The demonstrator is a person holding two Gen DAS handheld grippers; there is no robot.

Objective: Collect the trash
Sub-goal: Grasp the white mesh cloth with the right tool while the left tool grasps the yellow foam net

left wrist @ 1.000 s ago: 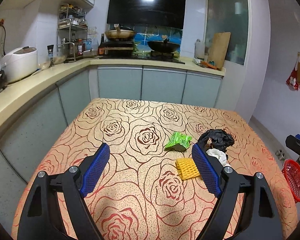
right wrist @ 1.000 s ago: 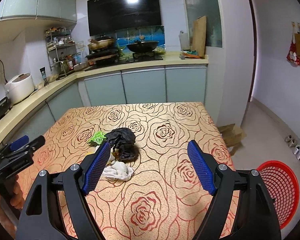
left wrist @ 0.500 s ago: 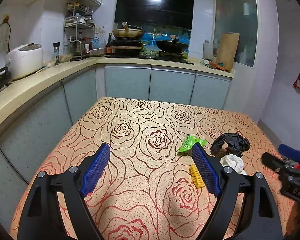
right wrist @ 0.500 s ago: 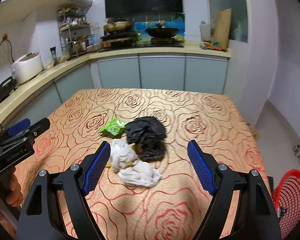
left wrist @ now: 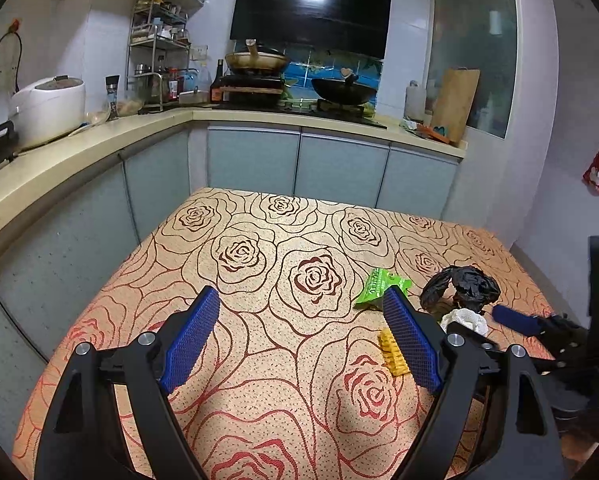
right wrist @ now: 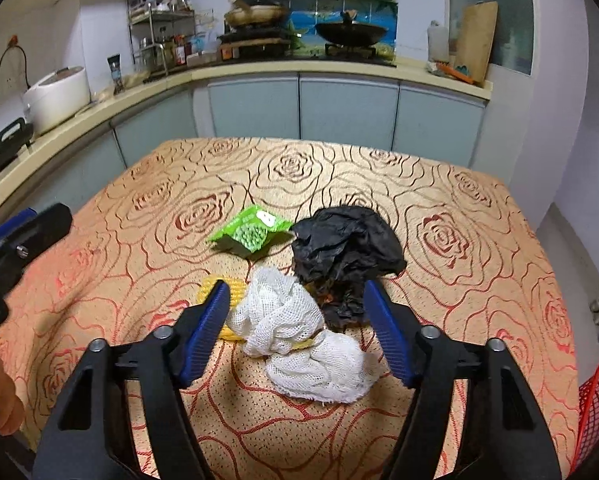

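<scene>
From the left wrist view, the left gripper (left wrist: 301,330) hangs over the rose-patterned tablecloth (left wrist: 259,248) with its fingers spread wide and nothing between them. The trash sits to its right: one green wrapper (left wrist: 381,286), one yellow ribbed piece (left wrist: 393,352) nearer than the wrapper, and one black plastic bag (left wrist: 461,286) right of the wrapper, with a bit of white mesh (left wrist: 465,318) just in front of the bag.

From the right wrist view, the right gripper (right wrist: 297,330) is also spread and holds nothing, its fingers straddling the white mesh cloth (right wrist: 295,328). That cloth shows two lumps, perhaps two pieces; it touches the black plastic bag (right wrist: 347,244) behind it and covers part of the yellow ribbed piece (right wrist: 219,286). The green wrapper (right wrist: 249,232) lies left of the bag. One red basket (right wrist: 597,400) stands off the table, far right of the bag.

The step looks like a grasp on the mesh. It would go best lowering until both pads flank the taller lump, then closing firmly, since loose netting slips and may drag the yellow piece along.
</scene>
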